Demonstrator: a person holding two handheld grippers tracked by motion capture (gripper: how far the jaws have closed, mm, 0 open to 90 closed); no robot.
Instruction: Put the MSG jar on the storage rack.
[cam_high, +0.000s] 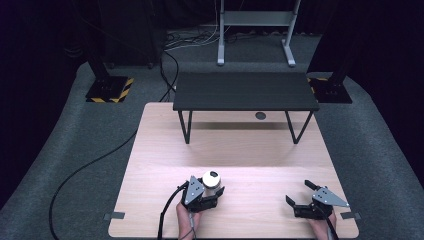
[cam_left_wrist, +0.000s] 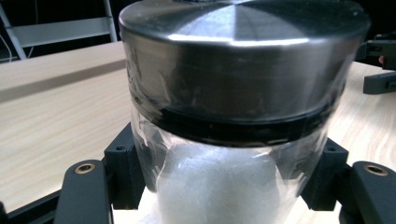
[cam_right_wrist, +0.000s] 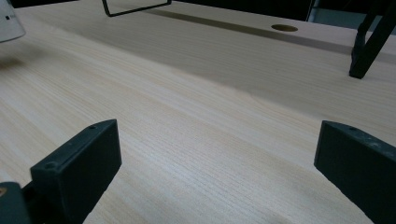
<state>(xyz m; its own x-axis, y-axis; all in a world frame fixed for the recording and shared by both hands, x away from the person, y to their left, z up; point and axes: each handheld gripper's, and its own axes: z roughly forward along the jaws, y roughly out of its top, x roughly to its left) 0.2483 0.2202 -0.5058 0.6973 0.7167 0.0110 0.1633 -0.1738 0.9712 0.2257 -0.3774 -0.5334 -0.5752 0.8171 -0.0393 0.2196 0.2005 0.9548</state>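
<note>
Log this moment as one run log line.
left gripper: shut on jar | right gripper: open, holding nothing | jar: upright on table

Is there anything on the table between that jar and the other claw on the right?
No. In the high view, the stretch of table between the jar and the right gripper is bare wood.

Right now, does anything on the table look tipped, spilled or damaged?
Nothing stands out. The glass jar with its metal lid sits upright between the left gripper's jaws, lid level, white contents inside. The right gripper rests open on bare table.
</note>
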